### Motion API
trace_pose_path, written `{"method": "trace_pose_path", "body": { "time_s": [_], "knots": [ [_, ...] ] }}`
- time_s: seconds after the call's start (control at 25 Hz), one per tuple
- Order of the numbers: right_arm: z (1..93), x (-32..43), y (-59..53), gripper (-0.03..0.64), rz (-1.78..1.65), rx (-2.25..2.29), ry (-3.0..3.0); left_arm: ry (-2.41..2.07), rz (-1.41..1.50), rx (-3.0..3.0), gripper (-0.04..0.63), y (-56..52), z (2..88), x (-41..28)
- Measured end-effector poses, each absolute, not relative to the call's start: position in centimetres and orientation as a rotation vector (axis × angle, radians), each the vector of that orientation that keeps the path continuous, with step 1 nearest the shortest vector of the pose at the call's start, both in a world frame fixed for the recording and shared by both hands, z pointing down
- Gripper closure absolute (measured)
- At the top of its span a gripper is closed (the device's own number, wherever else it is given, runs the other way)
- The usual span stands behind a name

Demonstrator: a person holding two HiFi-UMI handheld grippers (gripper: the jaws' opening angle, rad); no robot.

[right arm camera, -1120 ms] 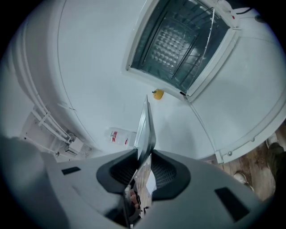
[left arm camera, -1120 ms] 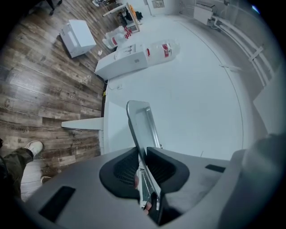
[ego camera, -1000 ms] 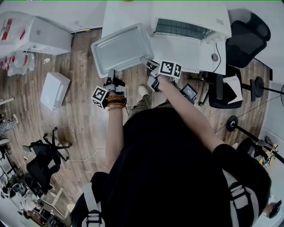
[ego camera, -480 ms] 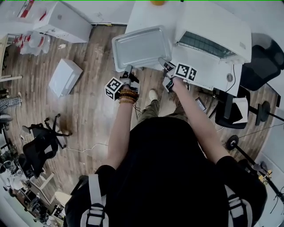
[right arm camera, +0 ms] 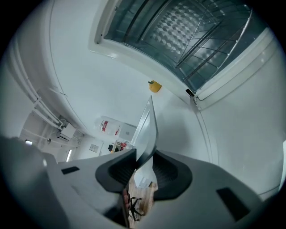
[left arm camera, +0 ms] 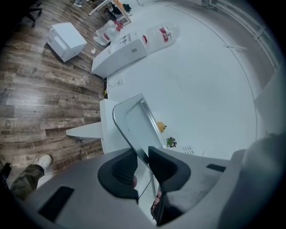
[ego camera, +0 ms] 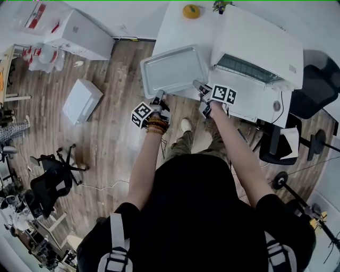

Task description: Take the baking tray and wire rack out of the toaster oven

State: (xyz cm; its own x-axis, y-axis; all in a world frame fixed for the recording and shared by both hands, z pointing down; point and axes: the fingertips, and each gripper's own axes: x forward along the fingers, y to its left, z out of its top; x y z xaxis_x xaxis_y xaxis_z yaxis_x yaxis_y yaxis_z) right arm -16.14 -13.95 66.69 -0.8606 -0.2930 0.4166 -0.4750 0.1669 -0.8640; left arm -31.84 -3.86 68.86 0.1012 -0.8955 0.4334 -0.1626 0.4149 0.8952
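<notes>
Well left of both pairs of fingers, a white box (ego camera: 82,101) sits on the wooden floor (ego camera: 111,138). The left gripper (ego camera: 159,96) reaches forward to the near edge of the baking tray (ego camera: 174,69). Its fingers (left arm camera: 118,172) are spreading, with the tray's thin rim running between them and a gap showing beside it. The tray is out of the toaster oven. It stretches away ahead of both grippers, over the near left corner of the white counter (ego camera: 178,24), and its shallow pan is bare. Whether it lies flat on the counter cannot be told. The right gripper (ego camera: 200,86) meets the same near edge at the tray's right corner. Its fingers (right arm camera: 169,175) are spreading too, the rim standing between them and apart from the right-hand pad. Far beyond the fingers, a small yellow thing (ego camera: 191,10) rests at the back of the counter. Just right of the right fingers stands the white toaster oven (ego camera: 260,37). Its door (ego camera: 249,101) is folded down and open, and the wire rack (ego camera: 245,68) lies inside the cavity.
</notes>
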Motion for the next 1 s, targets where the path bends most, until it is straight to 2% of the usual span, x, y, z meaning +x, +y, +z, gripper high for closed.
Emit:
{"method": "trace_pose_path", "body": {
  "time_s": [0.56,0.68,0.72,0.8,1.0],
  "knots": [
    [69.0,-15.3,-16.3,0.48,1.864,0.688,-2.192,-1.384,-0.738,0.972,0.5,-6.5,69.6,-31.2],
    [68.9,-15.2,-16.1,0.398,1.819,0.662,-2.222,-1.383,-0.798,1.018,0.497,-7.2,68.4,-31.6],
    [68.8,-15.0,-16.1,0.378,1.831,0.662,-2.223,-1.371,-0.807,1.027,0.445,-7.4,68.3,-31.7],
    [68.6,-14.6,-16.1,0.368,1.863,0.673,-2.221,-1.346,-0.799,1.031,0.4,-7.6,68.3,-31.5],
    [69.0,-13.8,-14.3,0.362,1.874,0.706,-2.185,-1.339,-0.751,1.009,0.387,-6.2,68.8,-30.8]
  ]
}}
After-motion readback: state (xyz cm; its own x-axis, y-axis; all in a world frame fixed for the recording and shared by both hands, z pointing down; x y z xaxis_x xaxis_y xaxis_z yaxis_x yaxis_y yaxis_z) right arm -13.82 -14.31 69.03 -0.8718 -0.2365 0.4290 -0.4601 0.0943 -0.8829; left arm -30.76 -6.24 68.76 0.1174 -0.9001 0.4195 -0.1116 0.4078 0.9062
